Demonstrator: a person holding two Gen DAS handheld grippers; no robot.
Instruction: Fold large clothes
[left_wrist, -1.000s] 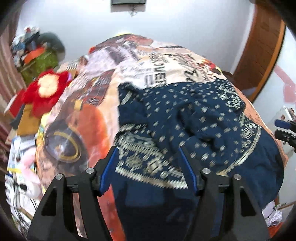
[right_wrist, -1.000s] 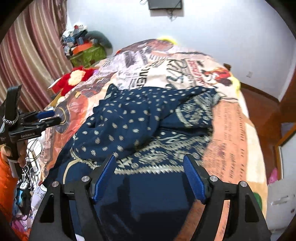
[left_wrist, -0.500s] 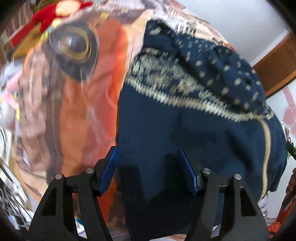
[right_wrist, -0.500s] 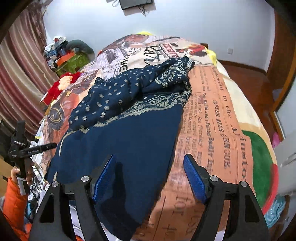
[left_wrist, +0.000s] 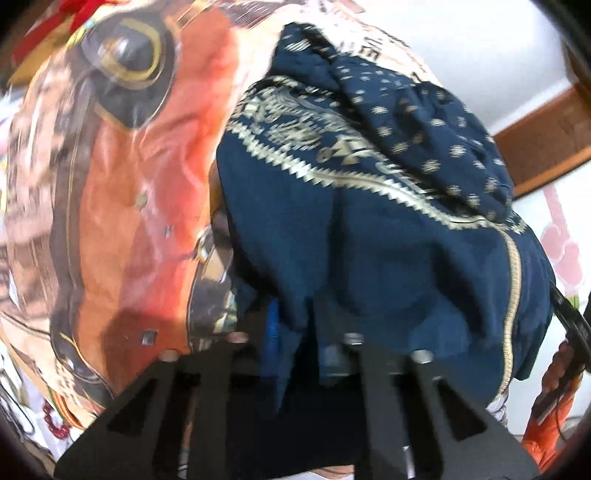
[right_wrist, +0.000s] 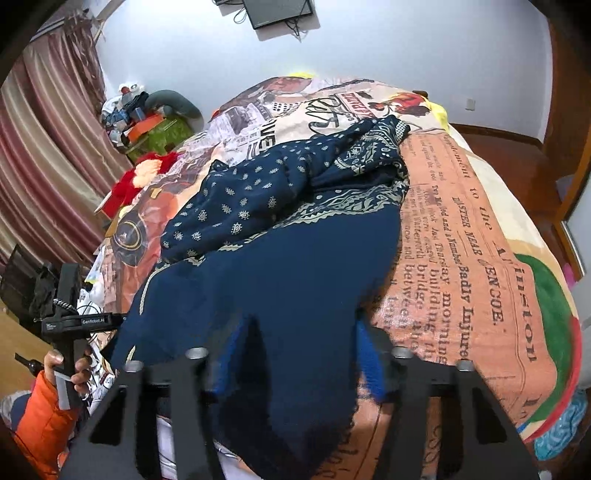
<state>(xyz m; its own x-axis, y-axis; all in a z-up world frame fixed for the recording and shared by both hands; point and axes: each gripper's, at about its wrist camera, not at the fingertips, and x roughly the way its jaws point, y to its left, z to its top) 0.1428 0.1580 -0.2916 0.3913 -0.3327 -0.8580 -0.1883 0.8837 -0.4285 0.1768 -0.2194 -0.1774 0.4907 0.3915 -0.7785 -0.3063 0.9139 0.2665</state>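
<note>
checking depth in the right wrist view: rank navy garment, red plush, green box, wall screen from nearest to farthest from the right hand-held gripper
1. Navy garment, between the right hand-held gripper's jaws.
2. Red plush, left, mid-bed.
3. Green box, left, beyond.
4. Wall screen, top.

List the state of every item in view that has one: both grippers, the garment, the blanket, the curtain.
Left hand-held gripper: jaws just closed, shut on the garment's near edge.
Right hand-held gripper: jaws have been closing, pinching a fold of the near hem.
Navy garment: unfolded, upper part crumpled, lower part flat, hem over the bed's near edge.
Printed blanket: spread over the bed, under the garment.
Curtain: drawn.
</note>
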